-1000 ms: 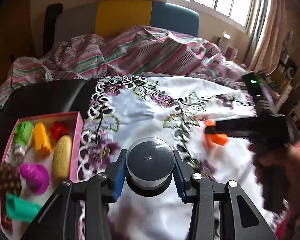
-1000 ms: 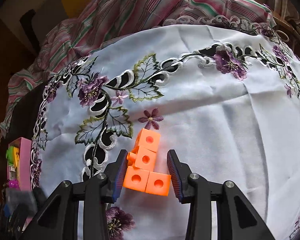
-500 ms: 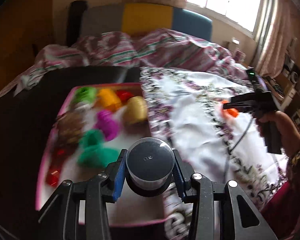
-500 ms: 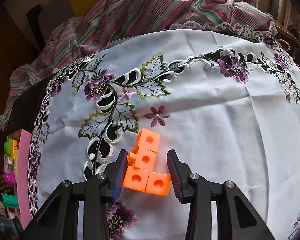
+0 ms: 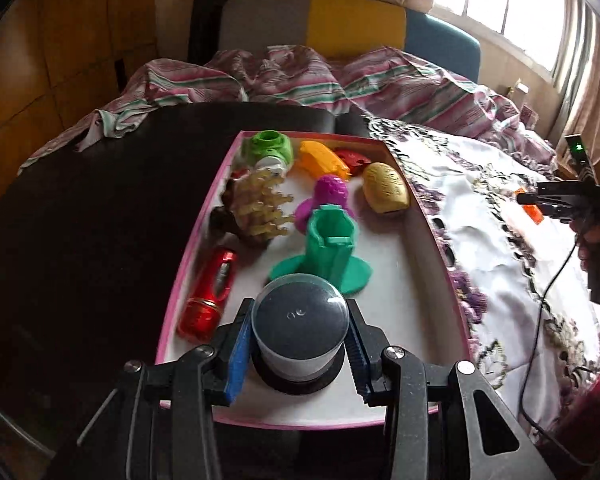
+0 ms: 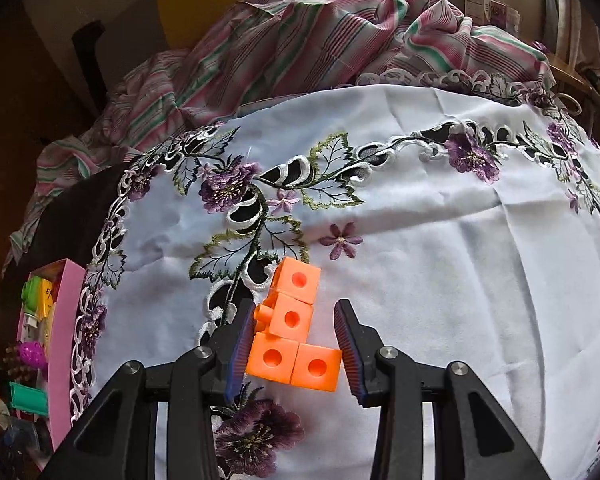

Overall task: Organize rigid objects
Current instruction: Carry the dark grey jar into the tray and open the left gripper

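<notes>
My left gripper (image 5: 298, 346) is shut on a grey domed cylinder (image 5: 299, 328) with a black base and holds it over the near end of the pink box (image 5: 188, 264). The box holds several toys: a red torch (image 5: 210, 294), a green stand (image 5: 328, 250), a purple piece (image 5: 326, 200), a yellow oval (image 5: 386, 188). My right gripper (image 6: 294, 354) is shut on an orange piece made of linked cubes (image 6: 292, 332), which lies on the embroidered white cloth (image 6: 440, 260). The right gripper also shows in the left wrist view (image 5: 540, 200).
The pink box (image 6: 62, 336) stands at the cloth's left edge on a dark table (image 5: 80, 220). A striped sheet (image 6: 300, 40) is heaped behind. A cable (image 5: 540, 320) hangs from the right gripper across the cloth.
My left gripper has carried the cylinder left from over the cloth to over the pink box. My right gripper has stayed around the orange cubes.
</notes>
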A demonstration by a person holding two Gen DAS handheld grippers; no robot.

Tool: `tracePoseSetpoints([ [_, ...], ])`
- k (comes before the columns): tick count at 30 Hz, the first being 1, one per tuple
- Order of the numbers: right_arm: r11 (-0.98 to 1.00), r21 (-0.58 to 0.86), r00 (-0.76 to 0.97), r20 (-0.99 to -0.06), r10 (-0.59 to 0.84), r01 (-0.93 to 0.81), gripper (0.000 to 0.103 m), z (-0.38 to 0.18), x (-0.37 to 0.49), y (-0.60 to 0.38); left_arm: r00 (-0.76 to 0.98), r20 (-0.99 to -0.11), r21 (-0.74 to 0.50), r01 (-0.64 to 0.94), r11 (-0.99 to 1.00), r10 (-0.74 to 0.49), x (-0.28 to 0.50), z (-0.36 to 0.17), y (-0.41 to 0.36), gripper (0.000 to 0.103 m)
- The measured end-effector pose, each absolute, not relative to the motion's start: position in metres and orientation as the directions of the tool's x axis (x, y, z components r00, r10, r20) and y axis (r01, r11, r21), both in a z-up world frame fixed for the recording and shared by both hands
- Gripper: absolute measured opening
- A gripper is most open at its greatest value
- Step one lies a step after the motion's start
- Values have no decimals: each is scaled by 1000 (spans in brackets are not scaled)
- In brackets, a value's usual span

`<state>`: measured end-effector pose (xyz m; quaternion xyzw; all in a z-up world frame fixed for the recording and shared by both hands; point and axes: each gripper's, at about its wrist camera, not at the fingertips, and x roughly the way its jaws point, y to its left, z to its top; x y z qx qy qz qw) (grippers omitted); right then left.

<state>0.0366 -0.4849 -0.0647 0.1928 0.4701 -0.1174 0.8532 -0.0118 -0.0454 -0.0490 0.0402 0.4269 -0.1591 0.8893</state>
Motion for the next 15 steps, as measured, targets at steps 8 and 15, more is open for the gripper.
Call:
tracePoseSetpoints([
  [8, 913, 200, 551, -834, -32, 356, 40, -62, 39, -480, 596, -765, -103, 259, 960, -243, -4, -46, -27, 69],
  [15, 932, 193, 593, -805, -29, 307, 40, -53, 37, -467, 668, -692, -172, 217, 961, -275, -17, -20, -13, 92],
])
